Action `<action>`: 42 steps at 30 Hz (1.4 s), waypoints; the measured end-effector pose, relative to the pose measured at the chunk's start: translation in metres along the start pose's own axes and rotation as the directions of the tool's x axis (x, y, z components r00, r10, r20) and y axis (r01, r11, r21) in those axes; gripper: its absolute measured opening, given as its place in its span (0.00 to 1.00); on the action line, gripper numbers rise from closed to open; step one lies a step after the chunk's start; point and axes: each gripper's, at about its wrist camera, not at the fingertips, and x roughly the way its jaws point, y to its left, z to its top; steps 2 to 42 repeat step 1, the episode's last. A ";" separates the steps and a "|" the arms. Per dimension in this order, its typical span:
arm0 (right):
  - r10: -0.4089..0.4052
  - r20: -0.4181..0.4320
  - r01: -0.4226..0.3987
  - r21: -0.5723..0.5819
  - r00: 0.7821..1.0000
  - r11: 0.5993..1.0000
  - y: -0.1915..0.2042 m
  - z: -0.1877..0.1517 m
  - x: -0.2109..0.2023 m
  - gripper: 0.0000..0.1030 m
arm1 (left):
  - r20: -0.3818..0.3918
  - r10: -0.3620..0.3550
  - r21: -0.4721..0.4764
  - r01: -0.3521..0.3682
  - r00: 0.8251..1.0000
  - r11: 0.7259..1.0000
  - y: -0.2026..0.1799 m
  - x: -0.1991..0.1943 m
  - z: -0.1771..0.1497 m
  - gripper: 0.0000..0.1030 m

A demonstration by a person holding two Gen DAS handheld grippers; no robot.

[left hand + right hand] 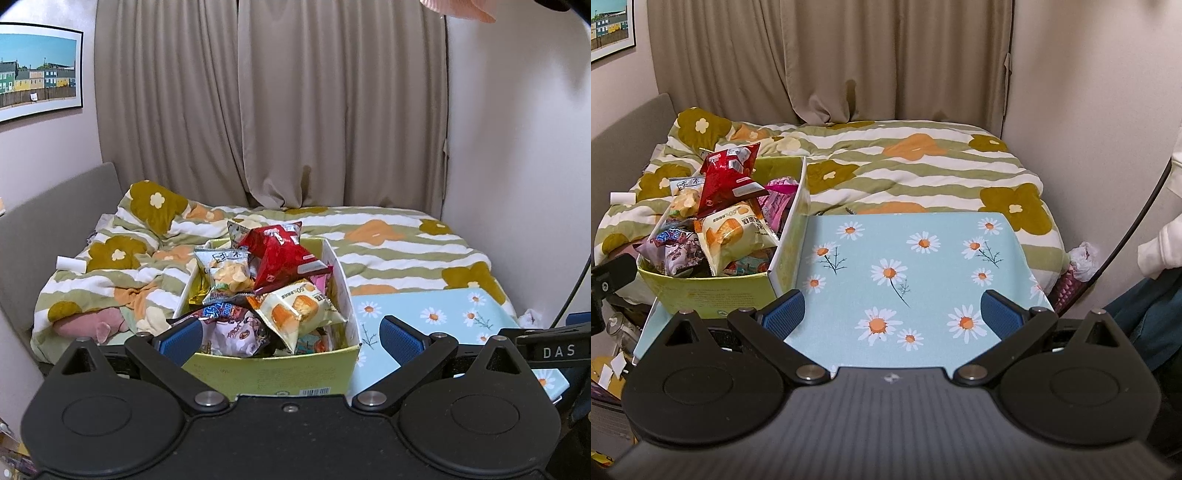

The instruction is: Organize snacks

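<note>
A green cardboard box (pixel 266 373) stands heaped with snack packets on a light blue daisy-print table (pixel 436 317). On top lie a red bag (pixel 284 254), a clear bag of chips (pixel 229 273), a pale packet showing cake pieces (pixel 295 310) and a purple packet (pixel 232 332). My left gripper (pixel 291 339) is open just in front of the box, nothing between its blue pads. In the right wrist view the box (pixel 713 291) sits at the table's left end with the red bag (pixel 726 181) uppermost. My right gripper (pixel 892 314) hangs open over the bare tabletop (pixel 905 258).
Behind the table lies a bed with a green-striped flower duvet (pixel 923 166), with beige curtains (pixel 295 110) beyond it. A pink plush toy (pixel 92 325) lies left of the box. A person's white sleeve (pixel 1160 251) and a black cable (pixel 1137 221) are at the right.
</note>
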 end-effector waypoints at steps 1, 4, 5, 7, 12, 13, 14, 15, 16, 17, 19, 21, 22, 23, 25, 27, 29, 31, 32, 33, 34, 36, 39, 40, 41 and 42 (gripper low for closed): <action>0.000 -0.001 0.000 0.001 1.000 1.000 0.000 0.000 0.000 1.00 | 0.001 0.001 0.002 -0.001 1.000 1.000 0.000 0.001 0.001 1.00; 0.000 -0.001 0.000 0.001 1.000 1.000 0.000 0.000 0.000 1.00 | 0.001 0.001 0.002 -0.001 1.000 1.000 0.000 0.001 0.001 1.00; 0.000 -0.001 0.000 0.001 1.000 1.000 0.000 0.000 0.000 1.00 | 0.001 0.001 0.002 -0.001 1.000 1.000 0.000 0.001 0.001 1.00; 0.000 -0.001 0.000 0.001 1.000 1.000 0.000 0.000 0.000 1.00 | 0.001 0.001 0.002 -0.001 1.000 1.000 0.000 0.001 0.001 1.00; 0.000 -0.001 0.000 0.001 1.000 1.000 0.000 0.000 0.000 1.00 | 0.001 0.001 0.002 -0.001 1.000 1.000 0.000 0.001 0.001 1.00; 0.000 -0.001 0.000 0.001 1.000 1.000 0.000 0.000 0.000 1.00 | 0.001 0.001 0.002 -0.001 1.000 1.000 0.000 0.001 0.001 1.00; 0.000 -0.001 0.000 0.001 1.000 1.000 0.000 0.000 0.000 1.00 | 0.001 0.001 0.002 -0.001 1.000 1.000 0.000 0.001 0.001 1.00; 0.000 -0.001 0.000 0.001 1.000 1.000 0.000 0.000 0.000 1.00 | 0.001 0.001 0.002 -0.001 1.000 1.000 0.000 0.001 0.001 1.00; 0.000 -0.001 0.000 0.001 1.000 1.000 0.000 0.000 0.000 1.00 | 0.001 0.001 0.002 -0.001 1.000 1.000 0.000 0.001 0.001 1.00; 0.000 -0.001 0.000 0.001 1.000 1.000 0.000 0.000 0.000 1.00 | 0.001 0.001 0.002 -0.001 1.000 1.000 0.000 0.001 0.001 1.00; 0.000 -0.001 0.000 0.001 1.000 1.000 0.000 0.000 0.000 1.00 | 0.001 0.001 0.002 -0.001 1.000 1.000 0.000 0.001 0.001 1.00; 0.000 -0.001 0.000 0.001 1.000 1.000 0.000 0.000 0.000 1.00 | 0.001 0.001 0.002 -0.001 1.000 1.000 0.000 0.001 0.001 1.00; 0.000 -0.001 0.000 0.001 1.000 1.000 0.000 0.000 0.000 1.00 | 0.001 0.001 0.002 -0.001 1.000 1.000 0.000 0.001 0.001 1.00; 0.000 -0.001 0.000 0.001 1.000 1.000 0.000 0.000 0.000 1.00 | 0.001 0.001 0.002 -0.001 1.000 1.000 0.000 0.001 0.001 1.00; 0.000 -0.001 0.000 0.001 1.000 1.000 0.000 0.000 0.000 1.00 | 0.001 0.001 0.002 -0.001 1.000 1.000 0.000 0.001 0.001 1.00; 0.000 -0.001 0.000 0.001 1.000 1.000 0.000 0.000 0.000 1.00 | 0.001 0.001 0.002 -0.001 1.000 1.000 0.000 0.001 0.001 1.00; 0.000 -0.001 0.000 0.001 1.000 1.000 0.000 0.000 0.000 1.00 | 0.001 0.001 0.002 -0.001 1.000 1.000 0.000 0.001 0.001 1.00; 0.000 -0.001 0.000 0.001 1.000 1.000 0.000 0.000 0.000 1.00 | 0.001 0.001 0.002 -0.001 1.000 1.000 0.000 0.001 0.001 1.00; 0.000 -0.001 0.000 0.001 1.000 1.000 0.000 0.000 0.000 1.00 | 0.001 0.001 0.002 -0.001 1.000 1.000 0.000 0.001 0.001 1.00; 0.000 -0.001 0.000 0.001 1.000 1.000 0.000 0.000 0.000 1.00 | 0.001 0.001 0.002 -0.001 1.000 1.000 0.000 0.001 0.001 1.00; 0.000 -0.001 0.000 0.001 1.000 1.000 0.000 0.000 0.000 1.00 | 0.001 0.001 0.002 -0.001 1.000 1.000 0.000 0.001 0.001 1.00; 0.000 -0.001 0.000 0.001 1.000 1.000 0.000 0.000 0.000 1.00 | 0.001 0.001 0.002 -0.001 1.000 1.000 0.000 0.001 0.001 1.00; 0.000 -0.001 0.000 0.001 1.000 1.000 0.000 0.000 0.000 1.00 | 0.001 0.001 0.002 -0.001 1.000 1.000 0.000 0.001 0.001 1.00; 0.000 -0.001 0.000 0.001 1.000 1.000 0.000 0.000 0.000 1.00 | 0.001 0.001 0.002 -0.001 1.000 1.000 0.000 0.001 0.001 1.00; 0.000 -0.001 0.000 0.001 1.000 1.000 0.000 0.000 0.000 1.00 | 0.001 0.001 0.002 -0.001 1.000 1.000 0.000 0.001 0.001 1.00; 0.000 -0.001 0.000 0.001 1.000 1.000 0.000 0.000 0.000 1.00 | 0.001 0.001 0.002 -0.001 1.000 1.000 0.000 0.001 0.001 1.00</action>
